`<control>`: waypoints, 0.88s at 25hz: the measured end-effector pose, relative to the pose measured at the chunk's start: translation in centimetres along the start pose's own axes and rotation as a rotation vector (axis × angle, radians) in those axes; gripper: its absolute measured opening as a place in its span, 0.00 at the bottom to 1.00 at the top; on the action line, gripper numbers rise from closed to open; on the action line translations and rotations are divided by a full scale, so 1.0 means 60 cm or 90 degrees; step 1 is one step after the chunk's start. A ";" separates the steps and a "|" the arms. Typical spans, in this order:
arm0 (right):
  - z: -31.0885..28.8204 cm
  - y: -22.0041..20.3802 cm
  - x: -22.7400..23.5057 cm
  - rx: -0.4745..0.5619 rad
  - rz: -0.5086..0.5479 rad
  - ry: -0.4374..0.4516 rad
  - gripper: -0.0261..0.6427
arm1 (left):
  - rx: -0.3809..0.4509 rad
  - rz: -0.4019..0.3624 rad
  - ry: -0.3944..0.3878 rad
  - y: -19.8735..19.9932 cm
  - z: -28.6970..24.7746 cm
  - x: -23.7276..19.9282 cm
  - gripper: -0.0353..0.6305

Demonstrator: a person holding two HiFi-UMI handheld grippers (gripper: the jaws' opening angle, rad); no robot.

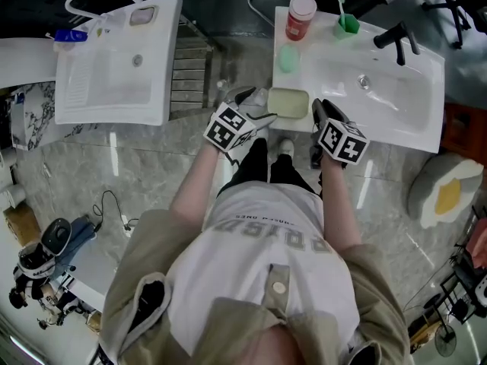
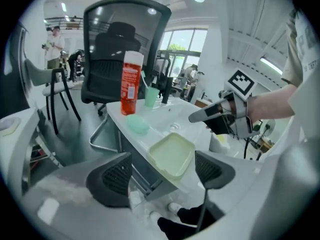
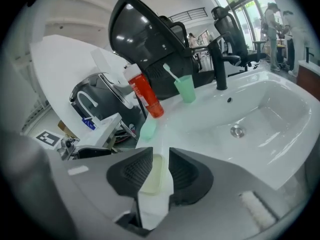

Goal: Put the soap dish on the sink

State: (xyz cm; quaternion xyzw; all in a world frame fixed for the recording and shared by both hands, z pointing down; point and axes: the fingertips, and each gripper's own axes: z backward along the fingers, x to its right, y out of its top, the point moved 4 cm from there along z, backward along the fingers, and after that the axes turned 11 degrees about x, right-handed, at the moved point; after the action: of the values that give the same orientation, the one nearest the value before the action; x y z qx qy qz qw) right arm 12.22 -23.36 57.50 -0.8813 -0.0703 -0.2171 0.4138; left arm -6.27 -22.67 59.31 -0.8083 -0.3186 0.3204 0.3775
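Note:
The pale yellow-green soap dish [image 1: 288, 103] lies flat on the front left corner of the white sink [image 1: 396, 82]. My left gripper [image 1: 257, 103] hovers just left of it, open. In the left gripper view its jaws stand wide apart, and the dish [image 2: 172, 154] rests on the sink rim [image 2: 165, 116] just ahead of them, untouched. My right gripper [image 1: 326, 111] is at the dish's right side, above the sink's front edge. In the right gripper view the right gripper [image 3: 161, 159] is open with a narrow gap, and the dish [image 3: 152, 176] shows below, clear of the pads.
Along the sink's back left stand a red bottle [image 1: 300, 17], a green cup with a toothbrush [image 1: 346, 23] and a green soap bar [image 1: 288, 58]. A black faucet [image 1: 396, 36] rises behind the basin. A second white sink [image 1: 114, 59] stands left. A black office chair [image 2: 122, 49] stands behind the sink.

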 end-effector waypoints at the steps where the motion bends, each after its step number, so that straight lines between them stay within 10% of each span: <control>1: 0.010 0.011 0.001 0.017 0.000 0.002 0.19 | 0.019 0.007 0.017 0.008 0.010 -0.001 0.67; 11: 0.135 0.137 -0.032 0.237 0.017 0.091 0.23 | 0.233 0.042 0.145 0.119 0.107 0.035 0.67; 22: 0.292 0.212 -0.102 0.410 0.191 0.179 0.23 | 0.425 -0.054 0.247 0.244 0.213 0.156 0.49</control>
State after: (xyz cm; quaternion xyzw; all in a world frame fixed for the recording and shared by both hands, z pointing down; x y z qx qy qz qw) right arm 16.29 -17.97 36.06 -0.6681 0.0525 -0.2400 0.7024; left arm -6.43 -17.91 38.28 -0.6727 -0.1523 0.2318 0.6859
